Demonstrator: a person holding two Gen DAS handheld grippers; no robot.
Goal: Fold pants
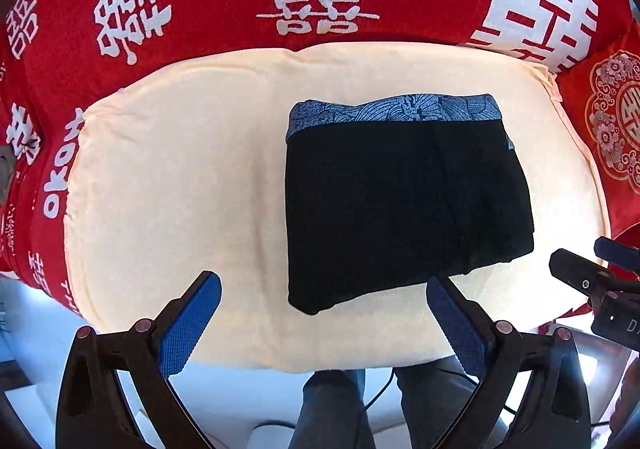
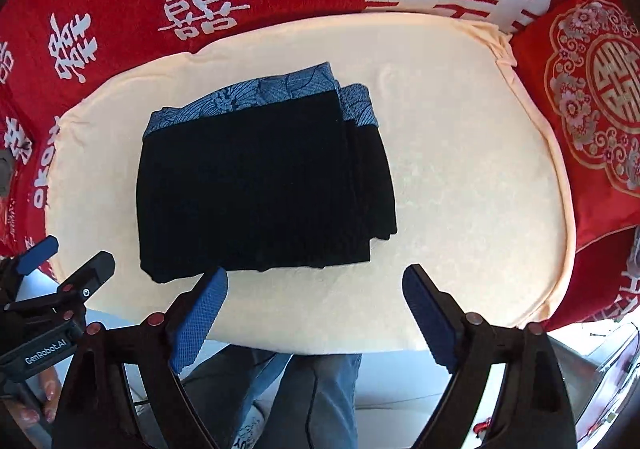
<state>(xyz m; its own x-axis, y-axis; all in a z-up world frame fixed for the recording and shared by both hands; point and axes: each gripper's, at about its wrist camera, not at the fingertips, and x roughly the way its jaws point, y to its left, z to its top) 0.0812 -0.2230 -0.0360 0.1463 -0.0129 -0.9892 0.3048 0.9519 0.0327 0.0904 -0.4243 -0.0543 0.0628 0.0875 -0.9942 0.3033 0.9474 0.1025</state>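
The pants point(image 1: 404, 201) lie folded compactly mid-cushion point(image 1: 180, 177); the left gripper point(image 1: 324, 313) and right gripper point(image 2: 316, 309) both gape, empty; folding looks finished.

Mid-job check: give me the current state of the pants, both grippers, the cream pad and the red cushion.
pants: folded into a compact stack, blue patterned waistband on the far edge, lying free.
left gripper: open, empty, above the pad's near edge.
right gripper: open, empty, nothing between its fingers.
cream pad: flat, lightly wrinkled, bearing the pants.
red cushion: resting at the pad's right end.
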